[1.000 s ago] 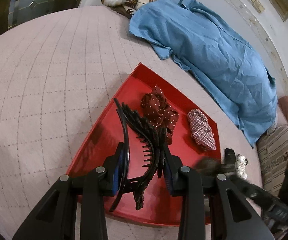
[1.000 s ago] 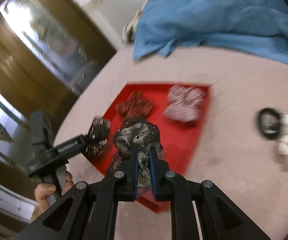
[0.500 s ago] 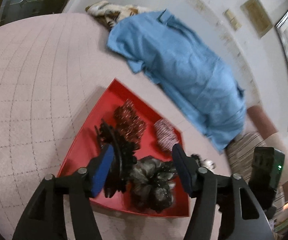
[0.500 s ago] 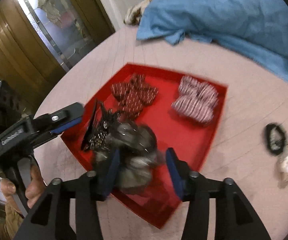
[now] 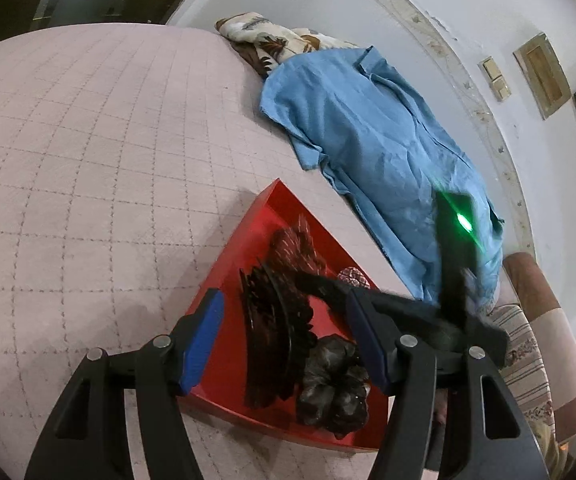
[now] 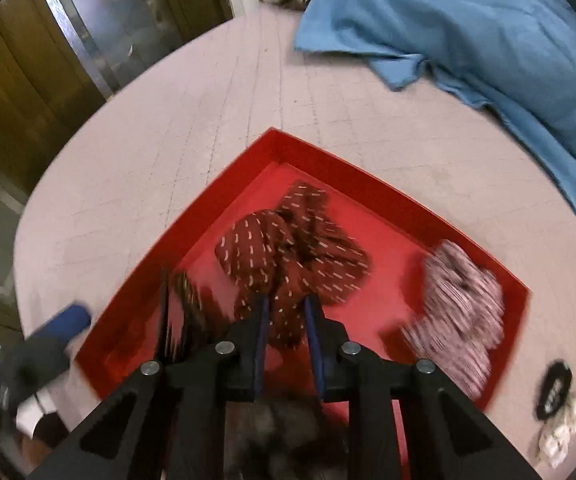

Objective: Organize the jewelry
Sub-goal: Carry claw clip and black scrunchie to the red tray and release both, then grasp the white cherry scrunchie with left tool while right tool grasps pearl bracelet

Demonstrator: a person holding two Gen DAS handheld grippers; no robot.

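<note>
The hair pieces are gathered in the shallow red plastic tray (image 5: 224, 264) on the pink quilted bed (image 5: 88, 160): black toothed hair clip (image 5: 272, 336) beside a dark satin scrunchie (image 5: 334, 384). The left claw (image 5: 284, 336) gapes wide above them, empty. The right claw (image 6: 286, 344) stands narrowly parted, seemingly holding nothing, over the maroon dotted scrunchie (image 6: 288, 252).

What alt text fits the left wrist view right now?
The open left gripper hovers over a red tray holding a black hair claw, a dark scrunchie and a maroon scrunchie. A blue shirt lies beyond on the pink bedspread.
</note>
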